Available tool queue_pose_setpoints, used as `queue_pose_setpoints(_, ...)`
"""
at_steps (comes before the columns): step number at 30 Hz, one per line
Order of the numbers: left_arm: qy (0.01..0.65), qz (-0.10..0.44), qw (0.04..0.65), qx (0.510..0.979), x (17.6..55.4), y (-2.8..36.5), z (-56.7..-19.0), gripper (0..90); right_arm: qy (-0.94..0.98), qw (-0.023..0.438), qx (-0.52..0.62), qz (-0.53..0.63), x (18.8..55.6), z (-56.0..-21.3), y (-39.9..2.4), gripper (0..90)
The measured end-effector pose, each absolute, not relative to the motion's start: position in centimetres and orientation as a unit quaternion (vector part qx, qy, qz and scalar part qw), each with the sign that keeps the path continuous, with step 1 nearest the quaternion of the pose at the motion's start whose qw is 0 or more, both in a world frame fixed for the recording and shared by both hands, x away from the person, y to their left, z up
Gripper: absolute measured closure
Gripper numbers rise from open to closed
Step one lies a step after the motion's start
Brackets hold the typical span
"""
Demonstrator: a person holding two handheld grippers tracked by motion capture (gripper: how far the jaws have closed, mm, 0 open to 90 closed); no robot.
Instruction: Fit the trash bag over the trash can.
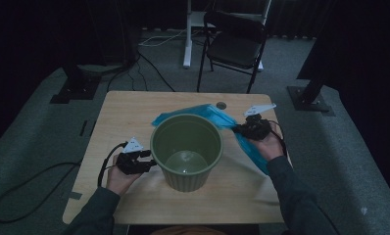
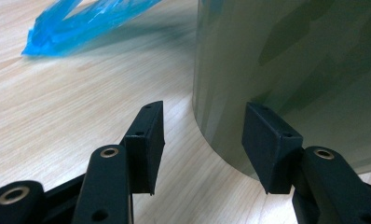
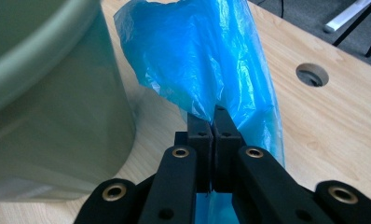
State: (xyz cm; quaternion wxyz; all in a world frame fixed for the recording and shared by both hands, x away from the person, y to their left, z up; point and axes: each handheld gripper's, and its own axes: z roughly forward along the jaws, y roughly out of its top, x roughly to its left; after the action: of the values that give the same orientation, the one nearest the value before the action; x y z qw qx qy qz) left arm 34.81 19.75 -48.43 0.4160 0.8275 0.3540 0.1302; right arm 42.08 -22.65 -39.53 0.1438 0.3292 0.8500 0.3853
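The round olive-green plastic bin [image 1: 186, 151], rigid and light, is stood mid-table and framed unclamped by the spread left gripper [image 1: 145, 160], while the thin, limp, slippery blue plastic bag [image 3: 207, 60] beside it is pinched at its gathered edge by the right gripper [image 3: 213, 115].

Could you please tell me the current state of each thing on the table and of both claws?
Bin: upright, empty, no liner in it.
Bag: crumpled, pinched at one edge, draped behind the bin.
Right claw: shut on the bag.
Left claw: open, jaws beside the bin wall.
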Motion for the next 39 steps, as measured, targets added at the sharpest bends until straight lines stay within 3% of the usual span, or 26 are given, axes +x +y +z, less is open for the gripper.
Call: queue_pose_setpoints(39,0.329,0.118,0.423,0.836,35.8,17.4,-48.6,48.3,0.864,0.16,0.259,0.401,42.2,-34.1,-17.8,89.0)
